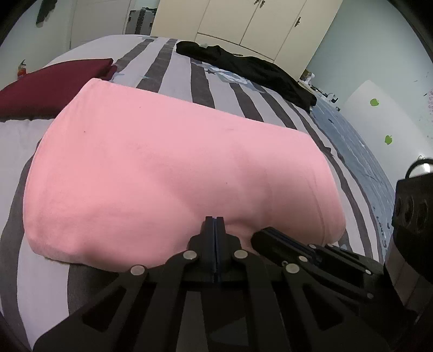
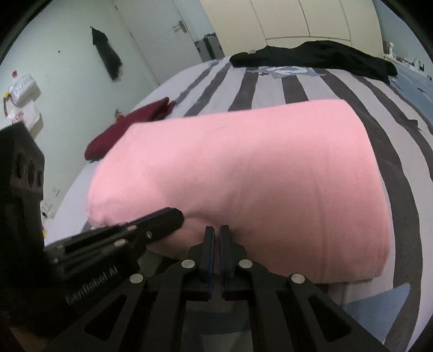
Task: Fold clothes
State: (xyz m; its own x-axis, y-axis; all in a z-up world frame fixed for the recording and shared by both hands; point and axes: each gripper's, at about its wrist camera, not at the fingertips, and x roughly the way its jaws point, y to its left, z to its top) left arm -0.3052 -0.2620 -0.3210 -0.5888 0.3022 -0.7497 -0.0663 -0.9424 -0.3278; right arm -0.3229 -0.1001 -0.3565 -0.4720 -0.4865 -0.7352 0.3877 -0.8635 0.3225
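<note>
**Pink garment gripped at its near edge by both grippers**

Striped bedding in grey and white filled the middle of both views, with cream wardrobe doors across the top of the frame and a pale wall at the upper right of the left wrist view. A folded pink garment was spread over the centre of the bed. A dark red garment was seen at the upper left, just beside the pink one, and a black garment lay well apart near the far edge of the bed.

The left gripper was shown at lower centre with its jaws pressed together, clenched on the near edge of the pink garment. In the right wrist view the right gripper stood at lower centre, its jaws drawn close with only a thin gap, pinching pink cloth at the same near edge. Each gripper appeared in the other's view, just beside its partner.
</note>
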